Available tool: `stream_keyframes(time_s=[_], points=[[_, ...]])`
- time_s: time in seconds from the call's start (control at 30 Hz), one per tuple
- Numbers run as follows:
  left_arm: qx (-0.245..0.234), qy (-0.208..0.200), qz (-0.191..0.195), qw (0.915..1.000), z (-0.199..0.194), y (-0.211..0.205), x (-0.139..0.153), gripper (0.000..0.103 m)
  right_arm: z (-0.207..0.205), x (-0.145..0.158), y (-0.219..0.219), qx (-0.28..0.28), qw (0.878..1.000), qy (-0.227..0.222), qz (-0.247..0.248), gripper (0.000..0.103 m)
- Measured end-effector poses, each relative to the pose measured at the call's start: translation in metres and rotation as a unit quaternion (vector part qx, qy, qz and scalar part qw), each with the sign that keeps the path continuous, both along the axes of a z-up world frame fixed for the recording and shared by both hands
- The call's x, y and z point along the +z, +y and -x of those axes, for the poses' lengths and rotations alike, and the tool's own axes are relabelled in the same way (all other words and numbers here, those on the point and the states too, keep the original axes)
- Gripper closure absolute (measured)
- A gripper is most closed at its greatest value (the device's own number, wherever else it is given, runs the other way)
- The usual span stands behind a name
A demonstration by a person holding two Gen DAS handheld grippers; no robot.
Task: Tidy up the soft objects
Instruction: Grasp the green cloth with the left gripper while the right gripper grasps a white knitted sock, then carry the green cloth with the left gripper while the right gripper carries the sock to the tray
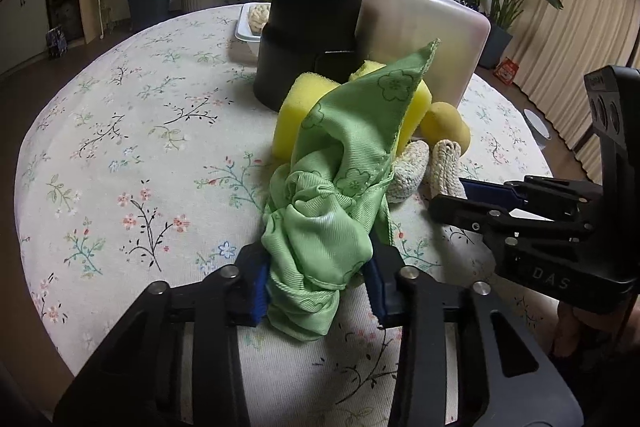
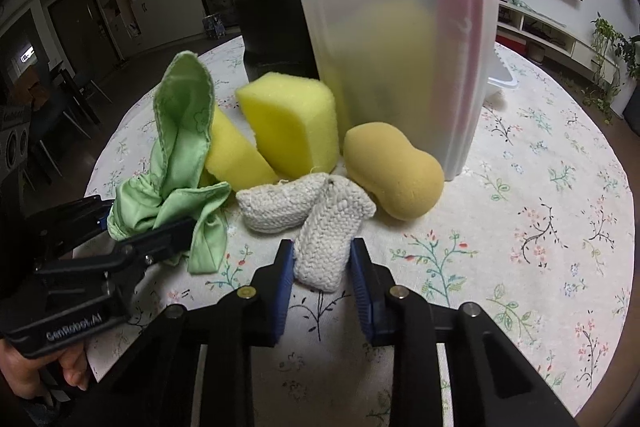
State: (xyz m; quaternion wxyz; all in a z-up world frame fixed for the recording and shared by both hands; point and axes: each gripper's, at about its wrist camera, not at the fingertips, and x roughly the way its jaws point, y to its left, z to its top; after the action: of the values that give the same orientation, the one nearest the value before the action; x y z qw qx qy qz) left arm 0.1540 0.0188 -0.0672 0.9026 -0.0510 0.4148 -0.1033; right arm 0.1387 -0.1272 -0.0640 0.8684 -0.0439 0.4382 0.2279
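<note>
My left gripper (image 1: 318, 277) is shut on a bunched green cloth (image 1: 332, 195), which also shows in the right wrist view (image 2: 176, 163). My right gripper (image 2: 322, 275) has its jaws around one of two white knitted pads (image 2: 326, 231); the other pad (image 2: 280, 205) lies beside it. Two yellow sponges (image 2: 292, 123) and an orange peanut-shaped sponge (image 2: 392, 175) lie behind, against a translucent white bin (image 2: 400, 67). The right gripper (image 1: 452, 193) reaches the knitted pads (image 1: 448, 167) in the left wrist view.
A black cylindrical container (image 1: 308, 35) stands behind the sponges, beside the bin (image 1: 424, 39). A white tray (image 1: 250, 27) with a pale object sits behind it. The round table has a floral cloth (image 1: 120, 147). Plants line the far wall.
</note>
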Motion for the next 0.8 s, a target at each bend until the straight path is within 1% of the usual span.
stream_keyframes(time_s=[0.1,0.23,0.43,0.5,0.57,0.8], points=[[0.001,0.000,-0.004,1.0000,0.005,0.000,0.002,0.071,0.006,0.001,-0.004,-0.004,1.000,0.001,-0.003,0.074],[0.001,0.000,0.009,1.0000,0.014,0.001,0.006,0.071,0.017,0.007,-0.010,-0.009,1.000,-0.002,-0.010,0.074],[-0.006,-0.007,0.018,0.9998,0.027,-0.001,0.016,0.071,0.032,0.017,-0.017,-0.007,1.000,-0.007,-0.020,0.074],[-0.009,-0.005,0.030,0.9995,0.031,0.000,0.018,0.071,0.038,0.022,-0.021,-0.007,1.000,-0.008,-0.023,0.074],[-0.011,-0.006,0.033,0.9994,0.036,-0.001,0.020,0.071,0.042,0.024,-0.026,-0.007,1.000,-0.009,-0.025,0.074],[-0.003,-0.007,0.049,0.9988,0.051,0.013,0.028,0.071,0.048,0.035,-0.055,-0.030,0.999,-0.008,-0.031,0.074]])
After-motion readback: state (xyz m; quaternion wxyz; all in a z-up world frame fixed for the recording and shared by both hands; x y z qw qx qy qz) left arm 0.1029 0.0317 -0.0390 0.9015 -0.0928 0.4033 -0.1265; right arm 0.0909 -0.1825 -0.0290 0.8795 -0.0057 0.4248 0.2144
